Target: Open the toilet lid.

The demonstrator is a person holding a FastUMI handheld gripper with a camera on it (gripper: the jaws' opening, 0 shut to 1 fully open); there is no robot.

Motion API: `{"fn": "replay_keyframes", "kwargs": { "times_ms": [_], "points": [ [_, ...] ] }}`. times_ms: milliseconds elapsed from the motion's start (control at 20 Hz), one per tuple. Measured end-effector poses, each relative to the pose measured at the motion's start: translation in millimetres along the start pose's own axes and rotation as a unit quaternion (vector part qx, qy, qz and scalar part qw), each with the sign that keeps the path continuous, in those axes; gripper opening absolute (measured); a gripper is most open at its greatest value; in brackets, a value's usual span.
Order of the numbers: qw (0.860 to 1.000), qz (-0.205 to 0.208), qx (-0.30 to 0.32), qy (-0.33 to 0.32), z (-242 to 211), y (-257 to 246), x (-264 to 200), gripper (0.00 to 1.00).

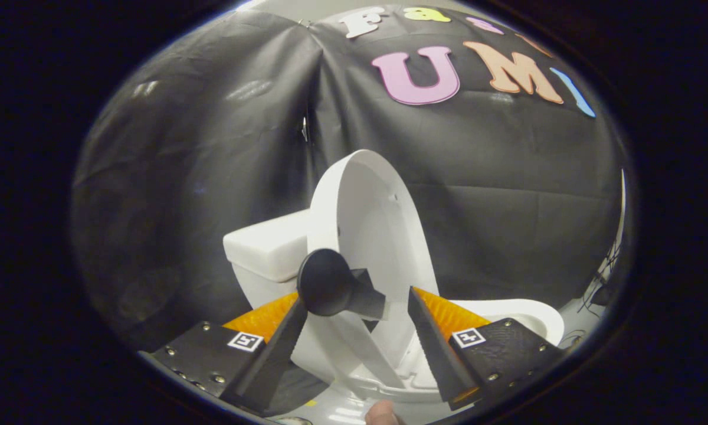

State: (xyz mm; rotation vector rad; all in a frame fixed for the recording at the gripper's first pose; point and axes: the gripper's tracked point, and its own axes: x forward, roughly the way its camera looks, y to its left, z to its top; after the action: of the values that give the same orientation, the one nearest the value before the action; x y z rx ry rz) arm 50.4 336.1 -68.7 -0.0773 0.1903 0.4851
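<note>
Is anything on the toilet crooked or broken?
Nothing looks broken or spilled. The toilet lid stands raised nearly upright beside the white tank. A round black knob sticks out from the lid's edge, between the fingers of the open gripper; the left finger looks close to it.

creased black cloth wall (pixel 212 147), pale floor (pixel 342 410), dim booth light
</note>
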Motion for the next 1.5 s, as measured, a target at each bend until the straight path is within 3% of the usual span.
{"fn": "replay_keyframes", "kwargs": {
  "times_ms": [500,800,1000,1250,1500],
  "points": [
    [1.000,0.001,-0.022,-0.016,17,-12,-35,1.00],
    [0.997,0.007,0.042,-0.067,67,-27,-67,1.00],
    [0.996,-0.014,0.041,-0.077,87,-62,-87,1.00],
    [0.996,-0.058,-0.002,-0.072,90,-110,-115,1.00],
    [0.995,-0.071,-0.013,-0.075,101,-133,-138,1.00]
  ]
}}
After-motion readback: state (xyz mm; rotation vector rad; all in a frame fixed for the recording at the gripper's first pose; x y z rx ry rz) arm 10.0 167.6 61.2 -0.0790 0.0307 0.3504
